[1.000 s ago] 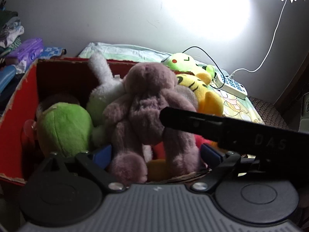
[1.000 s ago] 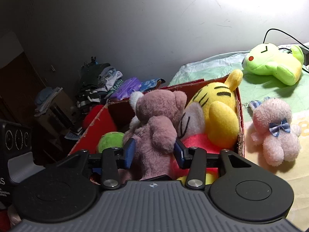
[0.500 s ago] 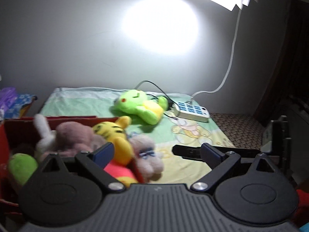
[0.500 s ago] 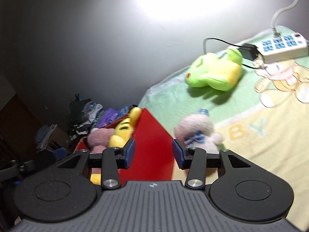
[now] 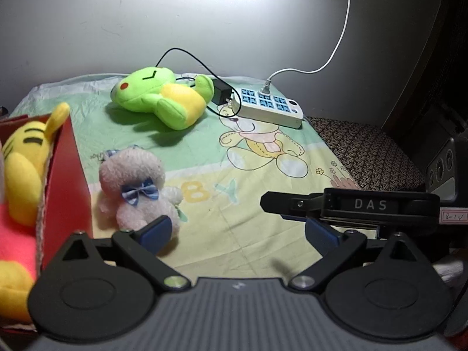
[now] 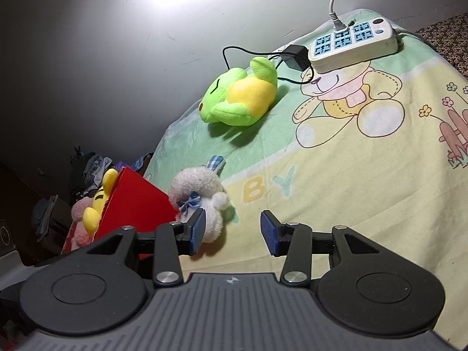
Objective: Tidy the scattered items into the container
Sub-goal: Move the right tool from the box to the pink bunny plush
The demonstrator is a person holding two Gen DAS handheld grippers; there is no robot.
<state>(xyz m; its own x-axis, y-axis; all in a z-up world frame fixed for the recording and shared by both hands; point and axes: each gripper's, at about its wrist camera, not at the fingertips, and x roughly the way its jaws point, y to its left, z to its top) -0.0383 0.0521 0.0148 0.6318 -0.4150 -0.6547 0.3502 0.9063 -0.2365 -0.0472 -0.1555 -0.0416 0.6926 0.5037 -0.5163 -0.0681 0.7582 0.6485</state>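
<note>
- The left gripper [image 5: 235, 234] hangs over the bed sheet [image 5: 263, 234] with its blue pads spread wide and nothing between them.
- The right gripper [image 6: 232, 231] is partly parted, pads clear of everything, also empty; in the left wrist view its black body shows at the right.
- The red box [image 6: 137, 204] stands at the bed's left edge, already holding a yellow striped plush [image 5: 26, 158] and other soft toys.
- A pink plush with a blue bow [image 5: 134, 187] sits on the sheet just beside the box wall, outside it, near each gripper's left pad.
- A green frog plush [image 5: 158, 96] lies farther back, near a white power strip [image 5: 269, 108].
</note>
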